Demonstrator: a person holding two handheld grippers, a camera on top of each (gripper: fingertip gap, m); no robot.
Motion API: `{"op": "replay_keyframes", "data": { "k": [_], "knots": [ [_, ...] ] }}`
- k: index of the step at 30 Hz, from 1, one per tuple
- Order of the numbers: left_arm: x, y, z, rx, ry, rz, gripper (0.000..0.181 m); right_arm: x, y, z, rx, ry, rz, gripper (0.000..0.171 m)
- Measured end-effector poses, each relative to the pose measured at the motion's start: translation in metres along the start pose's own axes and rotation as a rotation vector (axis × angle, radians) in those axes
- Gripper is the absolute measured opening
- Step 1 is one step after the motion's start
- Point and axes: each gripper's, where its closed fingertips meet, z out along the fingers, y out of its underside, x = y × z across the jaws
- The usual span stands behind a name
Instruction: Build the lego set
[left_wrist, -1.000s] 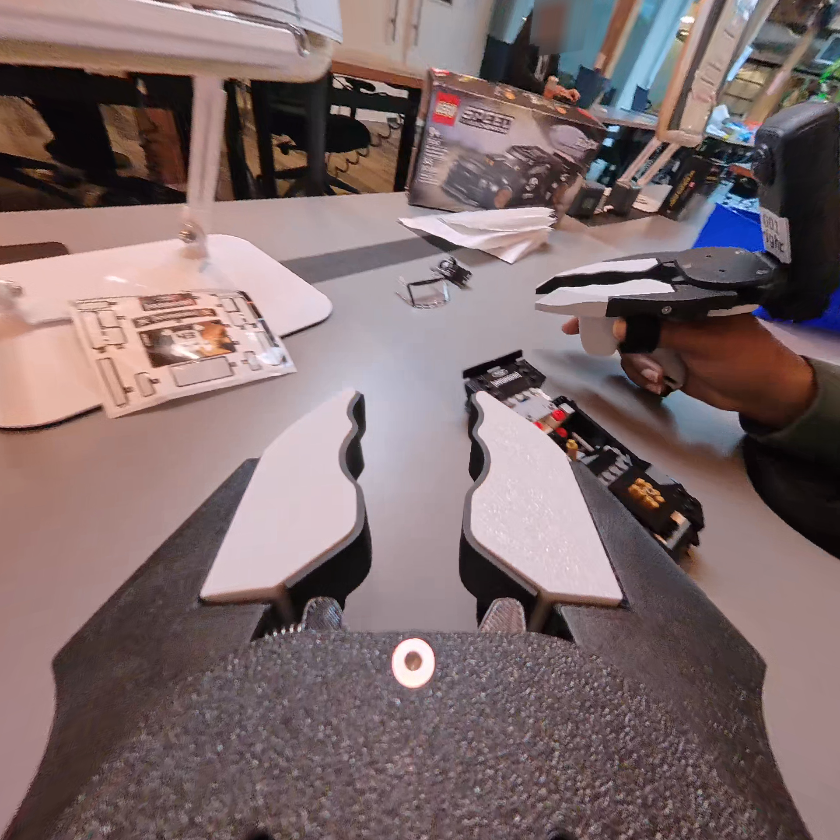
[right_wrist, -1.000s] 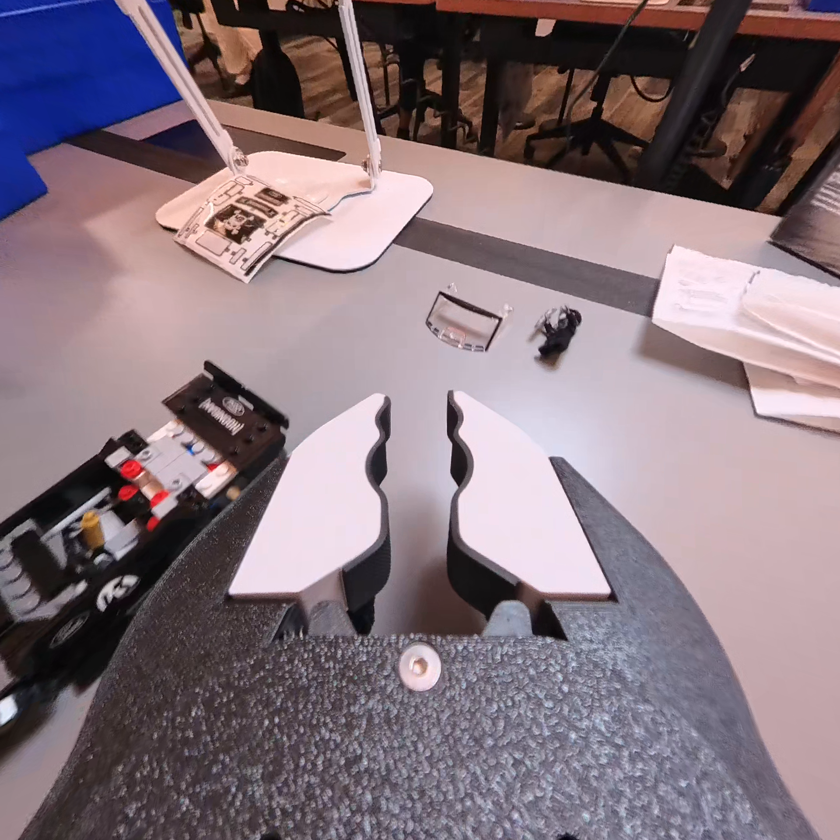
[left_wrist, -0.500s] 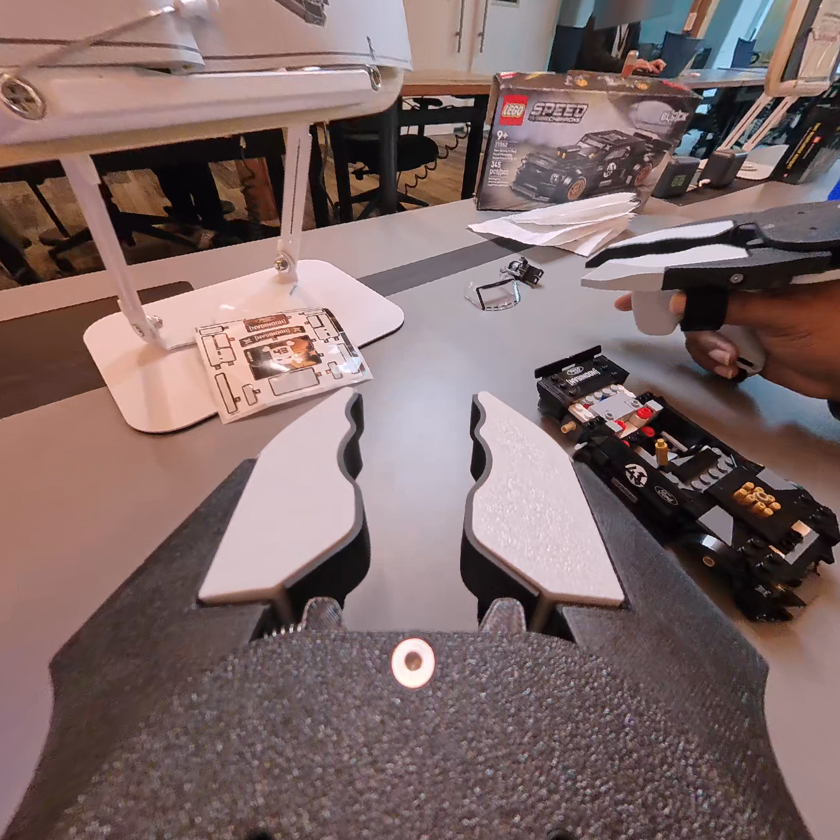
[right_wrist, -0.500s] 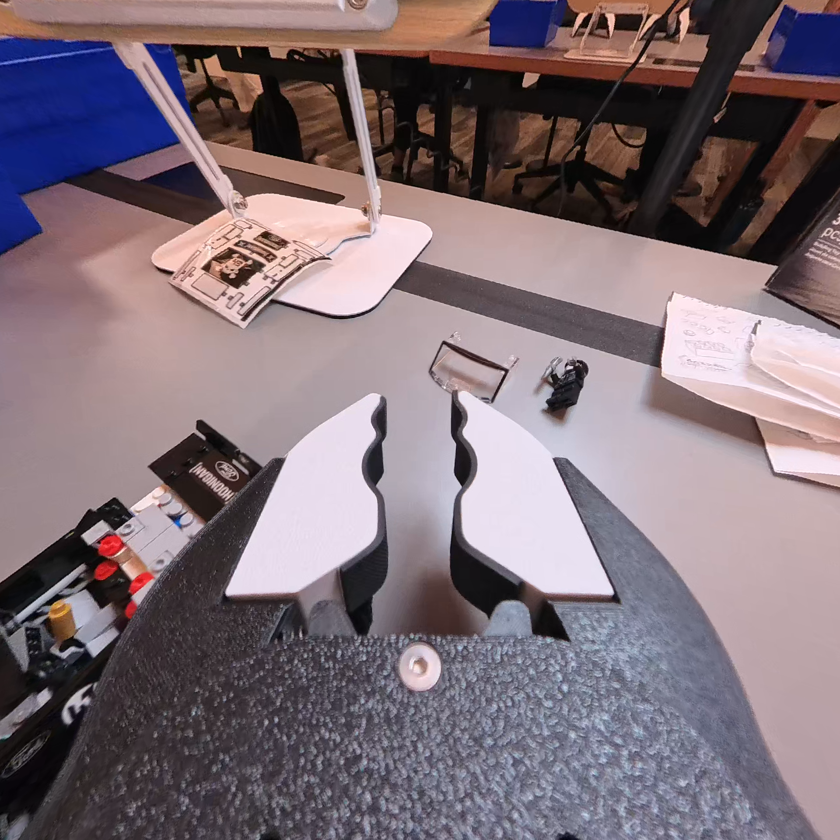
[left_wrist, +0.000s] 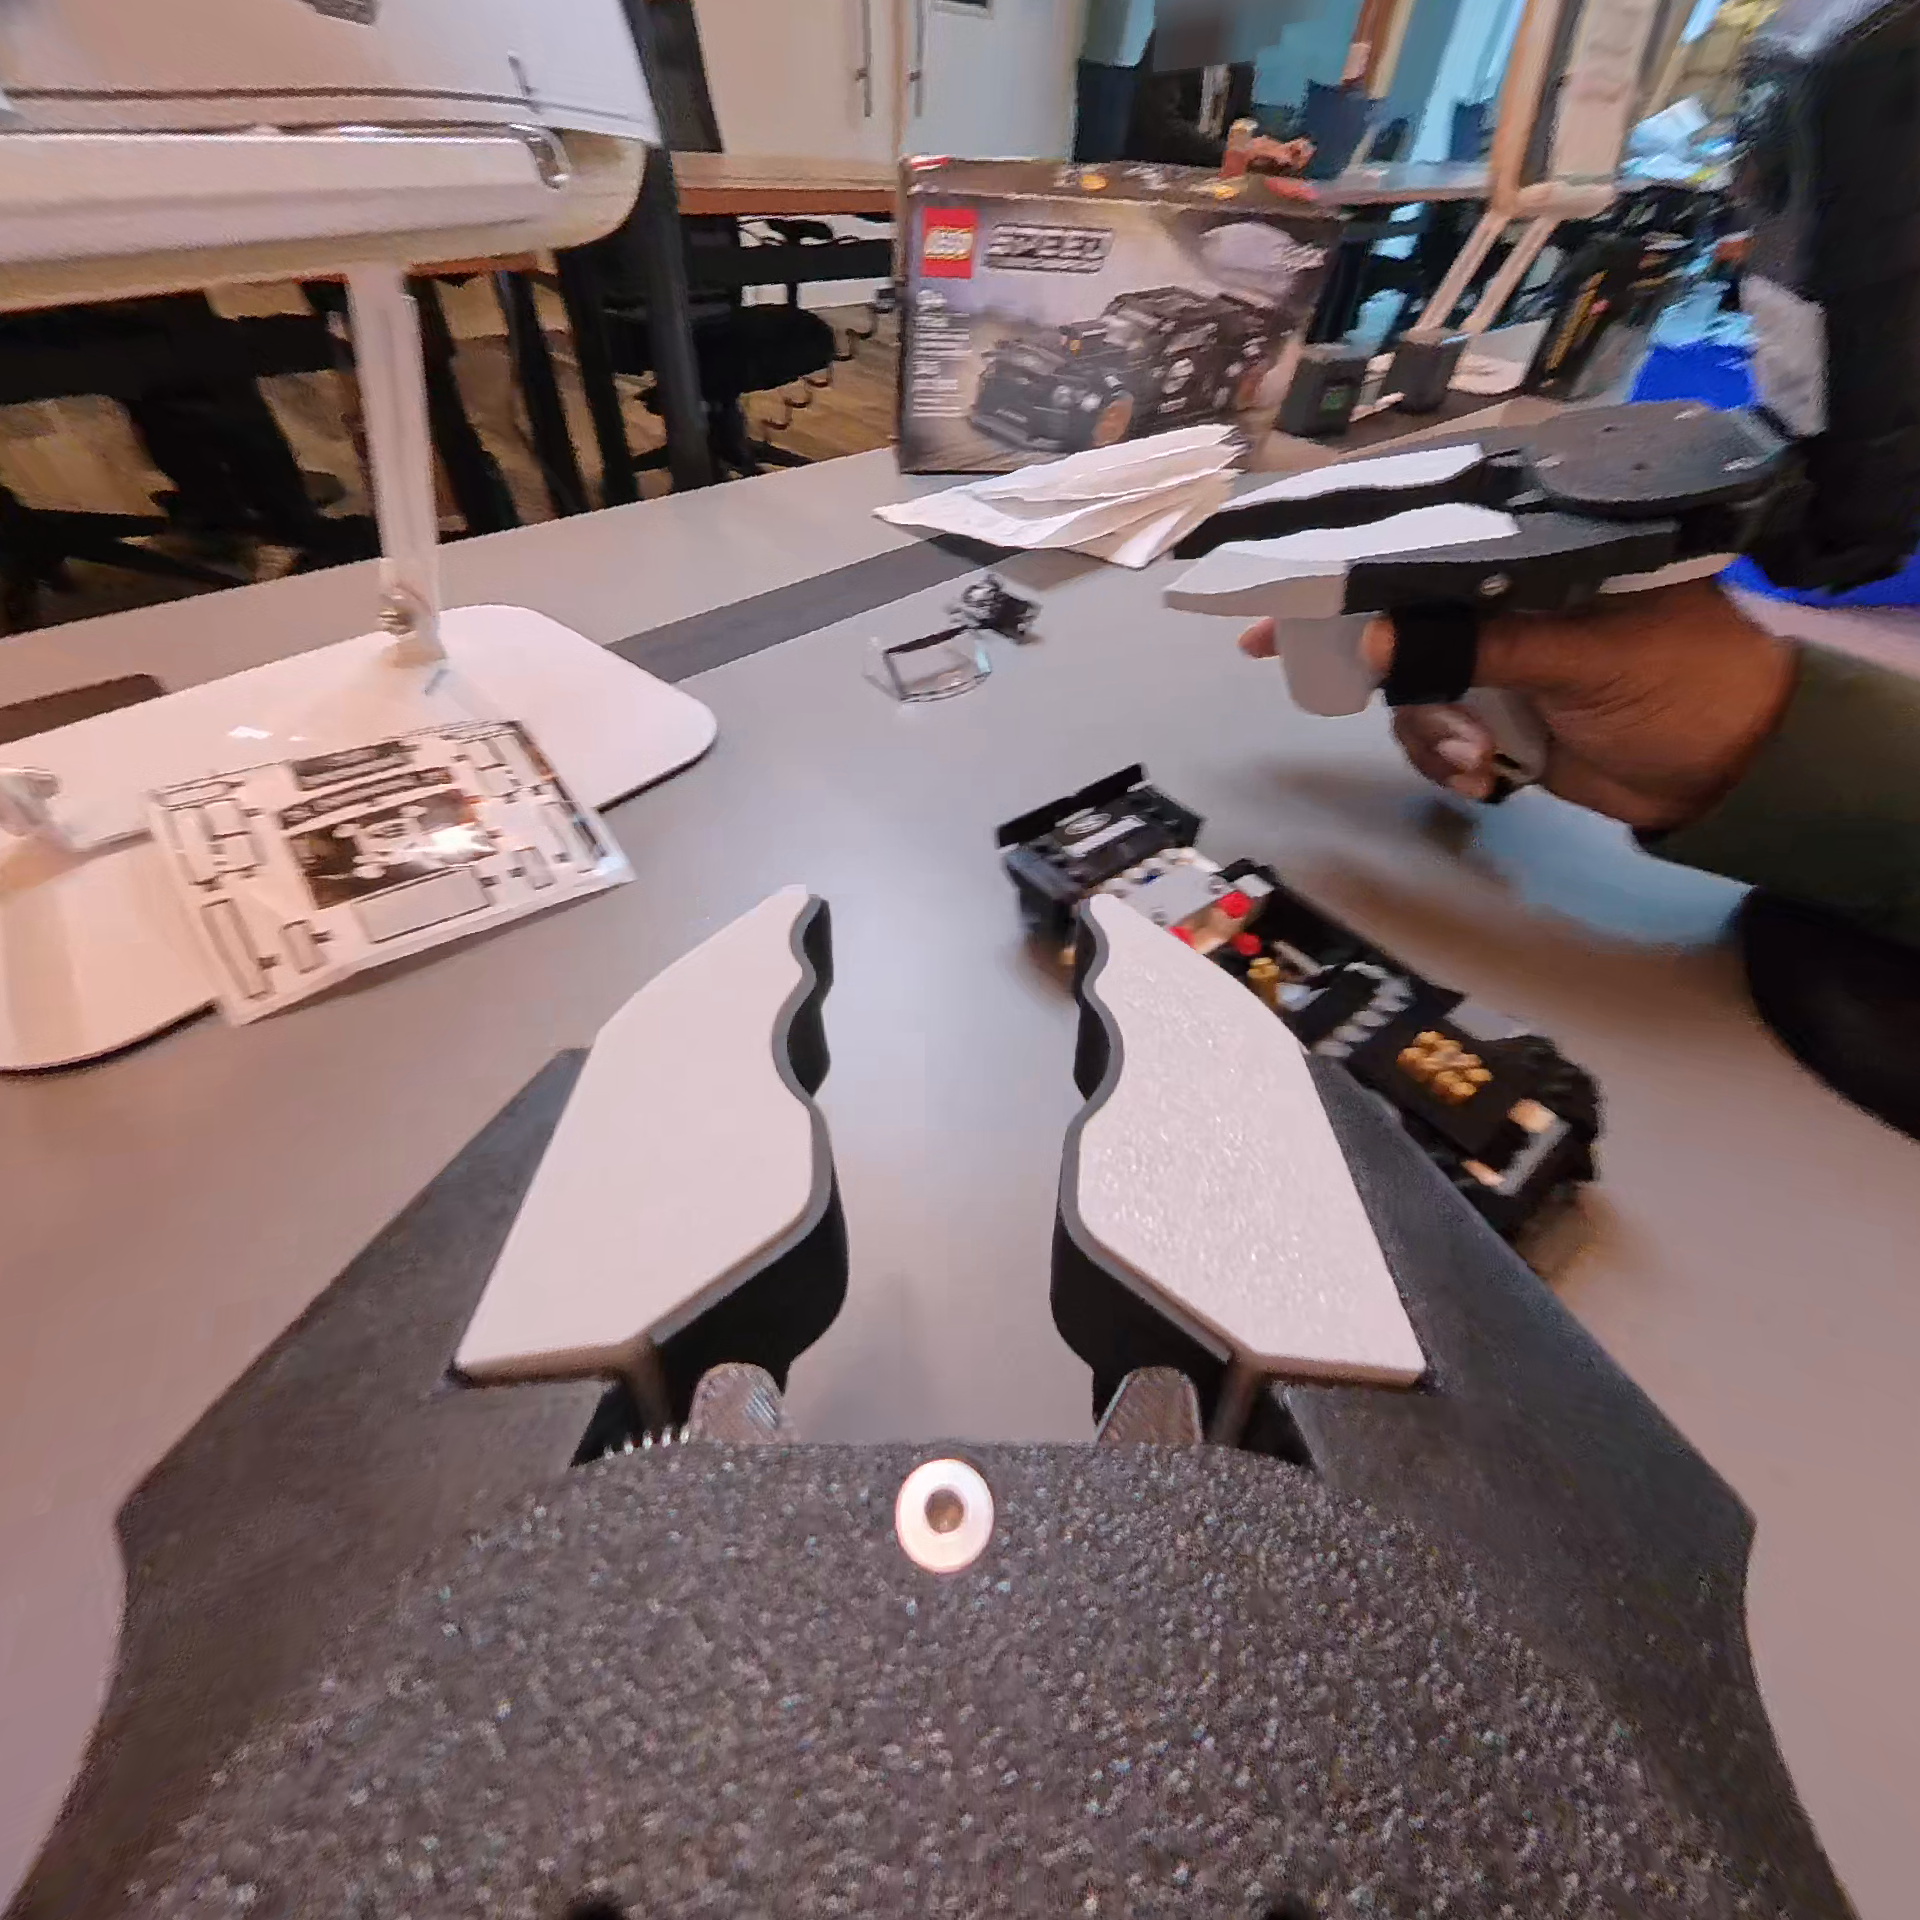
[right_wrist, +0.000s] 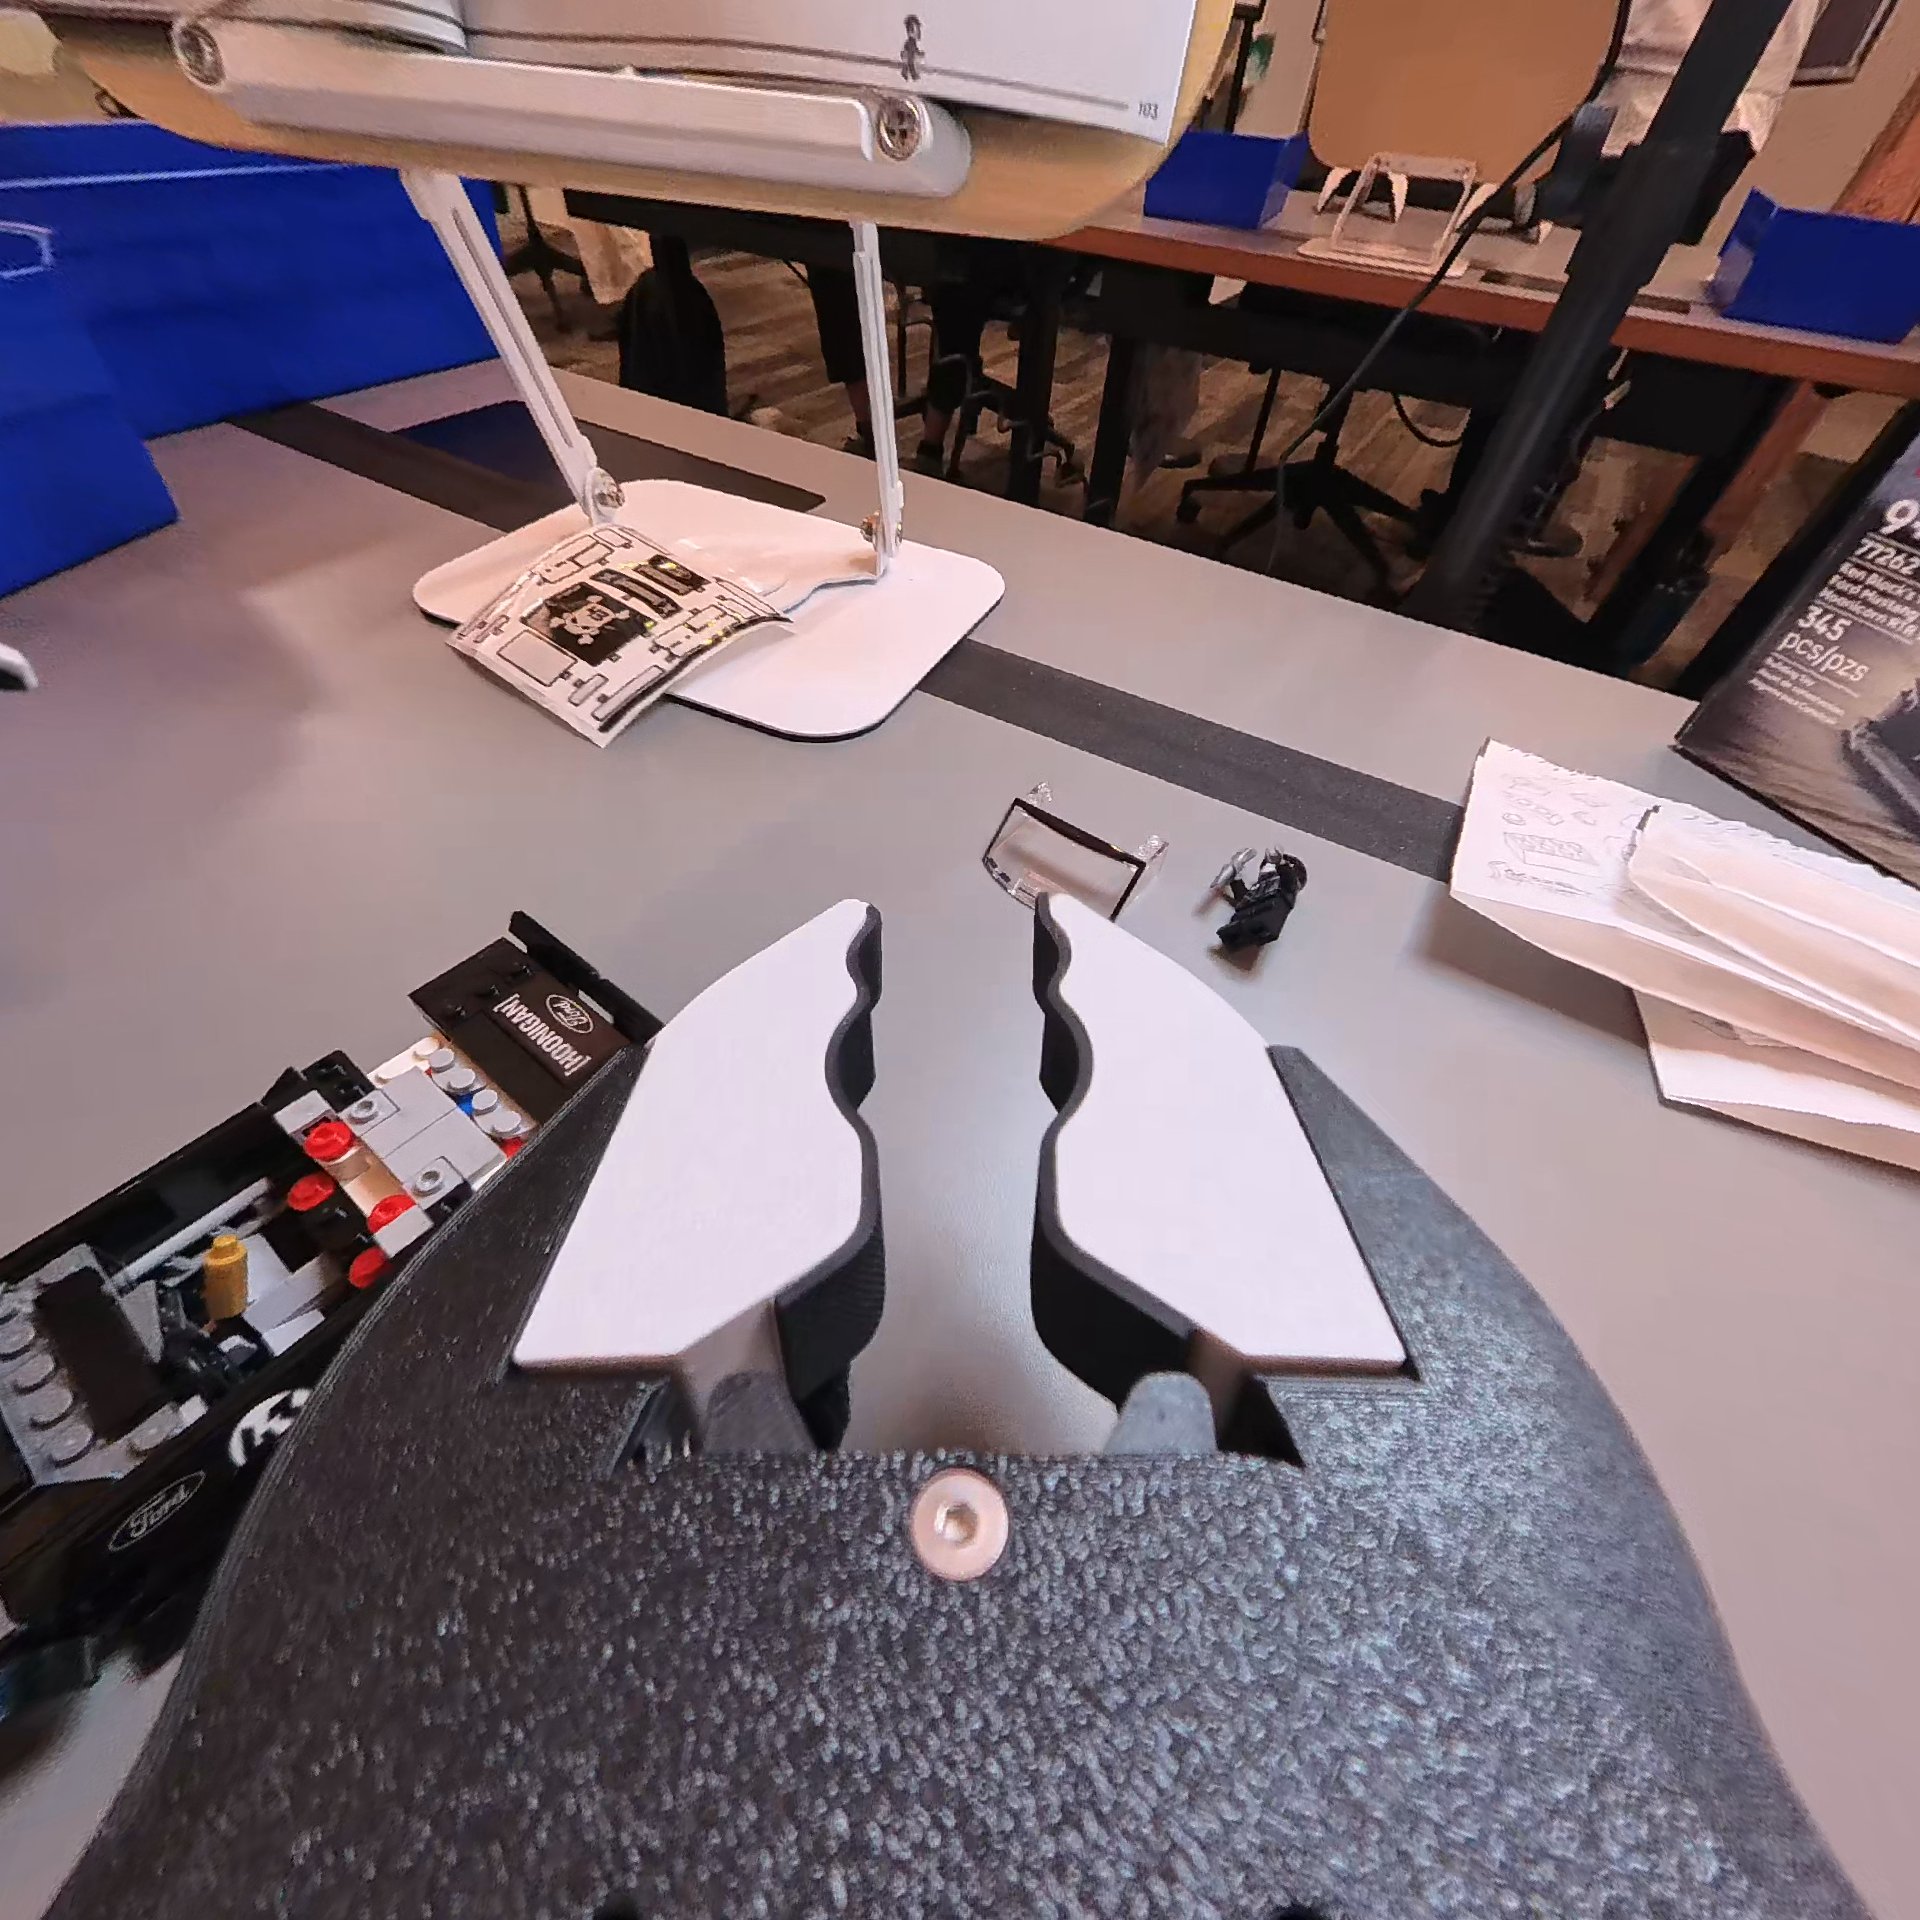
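Note:
A partly built black lego car (left_wrist: 1340, 997) lies on the grey table, just right of my left gripper (left_wrist: 948, 914), which is open and empty. In the right wrist view the car (right_wrist: 260, 1226) lies at the lower left of my right gripper (right_wrist: 956, 920), also open and empty. A clear windscreen piece (right_wrist: 1070, 862) and a small black minifigure (right_wrist: 1262, 899) lie just beyond the right gripper's tips. Both show in the left wrist view, the windscreen (left_wrist: 930, 665) and the minifigure (left_wrist: 992, 608). The right gripper (left_wrist: 1257, 551) hovers above the table there, held by a hand (left_wrist: 1621, 717).
A white stand (right_wrist: 831, 644) with a sticker sheet (right_wrist: 613, 634) on its base stands at the far left. White paper bags (right_wrist: 1714, 925) and the set's box (right_wrist: 1839, 707) lie at the far right. The box also shows in the left wrist view (left_wrist: 1101, 322). It is some 12 cm from my right tips to the small black minifigure (right_wrist: 1262, 899). It turns up in the left wrist view (left_wrist: 1005, 602) as well.
The left wrist view swung right, then back left, so the car sits closer to its right finger. The right gripper rose and drew back, and its jaws opened a little wider.

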Motion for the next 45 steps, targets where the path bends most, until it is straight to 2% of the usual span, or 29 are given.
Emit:
{"op": "replay_keyframes", "data": {
  "k": [3,7,11,15,19,24,31,39,45],
  "knots": [
    [0.032,0.001,0.003,-0.036,0.123,-0.029,0.05,-0.003,-0.003,-0.002,0.012,-0.022,-0.005,0.028],
    [0.081,0.016,0.008,-0.146,0.292,-0.045,0.078,-0.01,-0.002,-0.001,0.011,-0.08,0.02,0.028],
    [0.116,0.035,0.008,-0.257,0.393,-0.005,0.094,-0.011,0.001,0.001,-0.003,-0.096,0.021,0.028],
    [0.12,0.055,0.012,-0.339,0.368,0.101,0.094,-0.014,0.003,0.001,-0.016,-0.101,-0.009,0.027],
    [0.106,0.062,0.011,-0.38,0.303,0.183,0.085,-0.018,0.004,0.002,-0.025,-0.109,-0.031,0.026],
    [0.083,0.067,0.013,-0.396,0.233,0.162,0.082,-0.02,0.007,0.003,-0.041,-0.104,-0.051,0.026],
    [0.055,0.056,0.01,-0.345,0.158,0.136,0.077,-0.016,0.003,-0.001,-0.031,-0.094,-0.052,0.024],
    [0.087,0.061,0.013,-0.363,0.262,0.13,0.093,-0.025,0.015,0.003,-0.1,-0.171,0.002,0.024],
    [0.085,0.073,0.031,-0.448,0.159,0.24,0.089,-0.03,0.018,0.008,-0.119,-0.218,0.052,0.03]
  ]
}}
